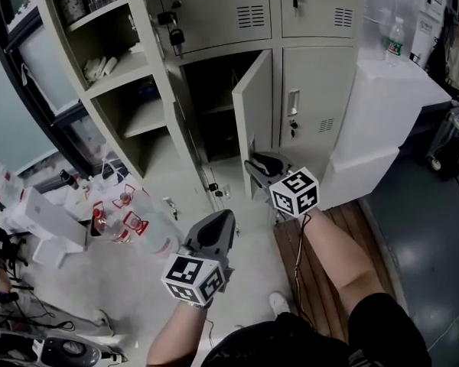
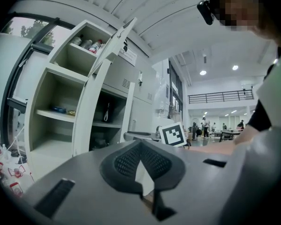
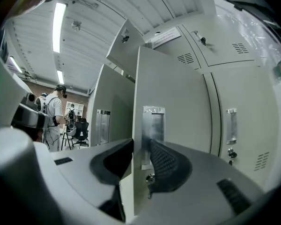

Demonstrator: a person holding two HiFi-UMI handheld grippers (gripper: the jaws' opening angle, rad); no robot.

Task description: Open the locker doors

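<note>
The beige locker bank fills the head view. Its lower middle door (image 1: 254, 121) stands partly open, swung out toward me. My right gripper (image 1: 252, 164) reaches the free edge of that door low down. In the right gripper view the door's edge (image 3: 173, 93) runs between the jaws, and both pads of the right gripper (image 3: 141, 146) lie against it beside the metal handle plate (image 3: 152, 125). My left gripper (image 1: 223, 216) hovers lower and nearer to me over the floor. It is shut (image 2: 141, 143) with nothing held. The same door (image 2: 129, 111) appears edge-on in the left gripper view.
A tall left compartment (image 1: 130, 90) is open, with shelves and small items. The lower right door (image 1: 314, 98) and the upper doors (image 1: 229, 10) are closed. Wrapped bottles (image 1: 130, 220) lie on the floor at left. A white counter (image 1: 390, 105) with a bottle (image 1: 395, 40) stands at right.
</note>
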